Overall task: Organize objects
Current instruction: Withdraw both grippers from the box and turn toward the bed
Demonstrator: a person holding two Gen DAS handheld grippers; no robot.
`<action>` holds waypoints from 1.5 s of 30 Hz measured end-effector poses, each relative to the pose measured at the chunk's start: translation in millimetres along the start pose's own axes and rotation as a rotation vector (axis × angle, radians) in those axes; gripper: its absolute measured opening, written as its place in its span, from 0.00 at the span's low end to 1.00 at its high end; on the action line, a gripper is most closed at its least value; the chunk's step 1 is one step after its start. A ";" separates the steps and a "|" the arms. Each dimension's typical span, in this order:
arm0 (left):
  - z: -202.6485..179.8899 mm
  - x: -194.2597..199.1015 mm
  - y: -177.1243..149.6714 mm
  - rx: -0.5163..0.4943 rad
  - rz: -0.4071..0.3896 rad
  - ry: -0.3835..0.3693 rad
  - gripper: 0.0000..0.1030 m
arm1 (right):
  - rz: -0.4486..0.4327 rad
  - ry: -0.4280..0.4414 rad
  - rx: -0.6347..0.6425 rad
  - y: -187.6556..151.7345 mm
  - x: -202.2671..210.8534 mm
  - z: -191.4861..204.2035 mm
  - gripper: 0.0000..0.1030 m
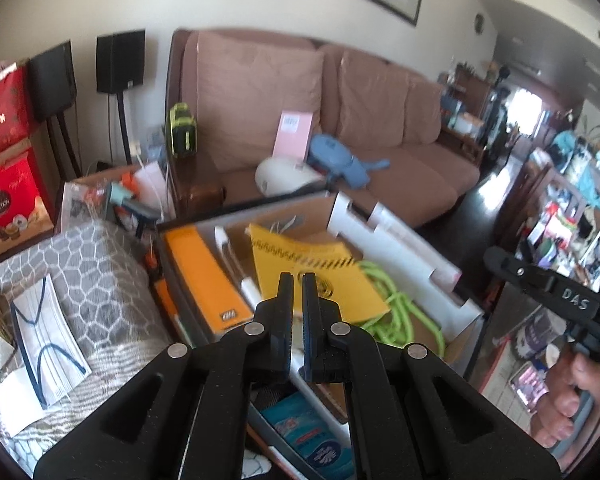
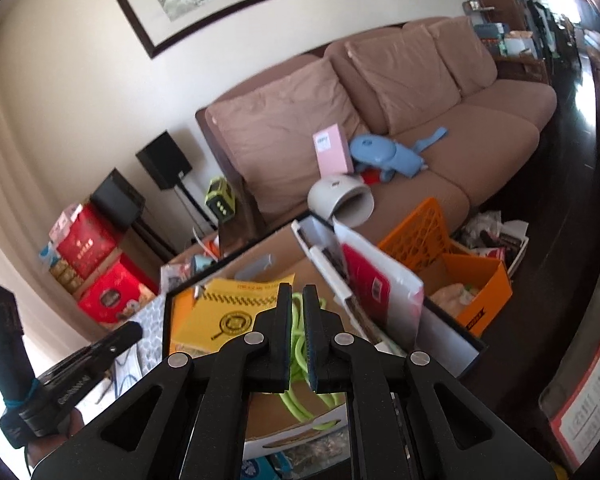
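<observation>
An open cardboard box point(image 1: 456, 320) holds a yellow packet point(image 1: 300, 256) with black hazard stripes, an orange notebook point(image 1: 204, 276), a coiled green cord point(image 1: 400, 312) and a white card insert point(image 1: 396, 248). My left gripper point(image 1: 298, 278) hovers shut and empty over the yellow packet. My right gripper point(image 2: 297, 288) is also shut and empty, above the green cord point(image 2: 300, 360) and beside the yellow packet point(image 2: 232, 312). Each gripper shows in the other's view: the right gripper point(image 1: 496, 258) at the right edge with a hand point(image 1: 560, 400), the left gripper point(image 2: 132, 330) at the lower left.
A brown sofa point(image 1: 380, 112) behind the box carries a white dome device point(image 1: 284, 176), a blue toy point(image 1: 340, 156) and a pink box point(image 1: 294, 136). A face mask point(image 1: 44, 344) lies on a grey patterned cushion point(image 1: 100, 264). An orange crate point(image 2: 420, 240) and an orange box point(image 2: 476, 296) stand to the right.
</observation>
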State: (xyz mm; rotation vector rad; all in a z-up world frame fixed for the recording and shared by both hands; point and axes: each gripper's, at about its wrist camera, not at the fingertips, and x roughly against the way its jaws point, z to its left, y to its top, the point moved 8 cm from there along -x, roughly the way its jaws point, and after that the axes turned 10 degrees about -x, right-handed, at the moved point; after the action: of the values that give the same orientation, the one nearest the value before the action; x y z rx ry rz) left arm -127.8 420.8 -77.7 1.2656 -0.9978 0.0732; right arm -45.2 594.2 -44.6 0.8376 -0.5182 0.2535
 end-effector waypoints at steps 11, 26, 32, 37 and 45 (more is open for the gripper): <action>7.1 -42.7 -17.3 -0.036 0.080 0.079 0.17 | 0.124 -0.047 0.134 -34.0 -24.8 17.7 0.07; -15.7 -58.6 -27.8 -0.099 0.151 0.050 0.26 | 0.131 -0.081 0.111 -32.7 -29.6 8.2 0.21; -30.0 -63.6 -28.1 -0.121 0.168 0.039 0.30 | 0.131 -0.080 0.110 -32.5 -30.6 9.5 0.21; -36.1 -77.0 -31.2 -0.099 0.209 0.004 0.30 | 0.131 -0.089 0.103 -33.1 -31.7 7.4 0.21; -44.2 -79.0 -32.6 -0.120 0.231 -0.006 0.30 | 0.130 -0.094 0.096 -31.8 -30.5 6.4 0.21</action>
State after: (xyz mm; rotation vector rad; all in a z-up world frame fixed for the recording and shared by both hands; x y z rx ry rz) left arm -131.4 481.4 -152.2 1.0386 -1.1343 0.1856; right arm -60.2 568.3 -77.6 0.9138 -0.6531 0.3616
